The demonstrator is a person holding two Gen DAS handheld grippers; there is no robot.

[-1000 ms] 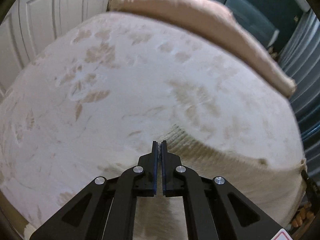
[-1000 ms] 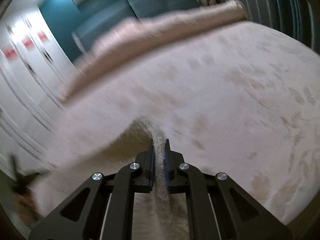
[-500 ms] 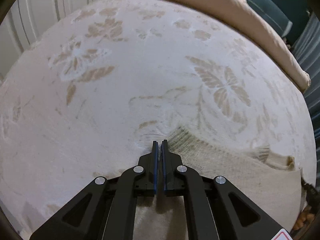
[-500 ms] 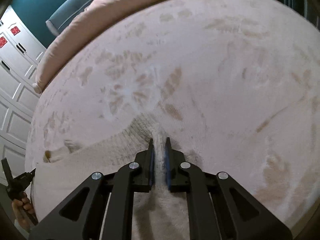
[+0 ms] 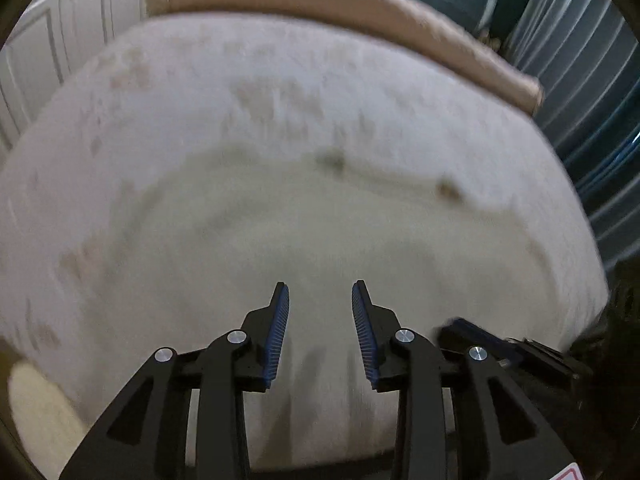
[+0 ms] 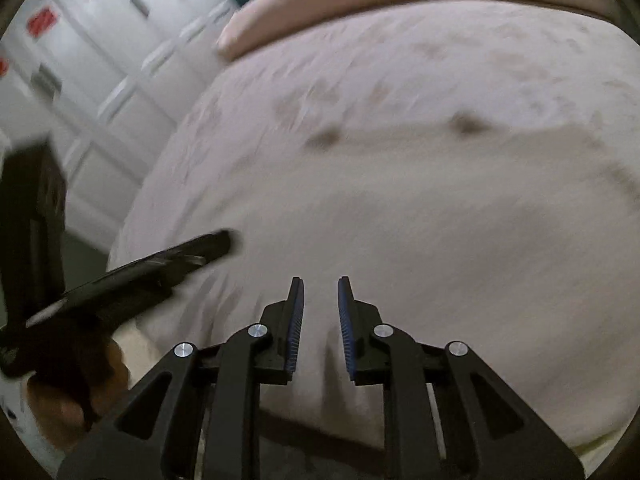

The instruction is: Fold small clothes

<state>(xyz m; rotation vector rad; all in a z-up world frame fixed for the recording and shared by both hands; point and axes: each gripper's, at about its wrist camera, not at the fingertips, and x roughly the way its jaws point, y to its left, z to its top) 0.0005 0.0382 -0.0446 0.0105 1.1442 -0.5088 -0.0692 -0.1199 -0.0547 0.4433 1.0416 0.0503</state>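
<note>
Left claw: jaws parted, nothing between them, hovering over the near edge of the garment.
Garment: cream, soft, spread flat on the bed near its front edge; two dark spots along its far edge; detail blurred.
Right claw: jaws parted, empty, above the same cloth.
Progress: appears laid out or part-folded; further folds judged remaining.

patterned bedspread, pink bolster, white cupboards
</note>
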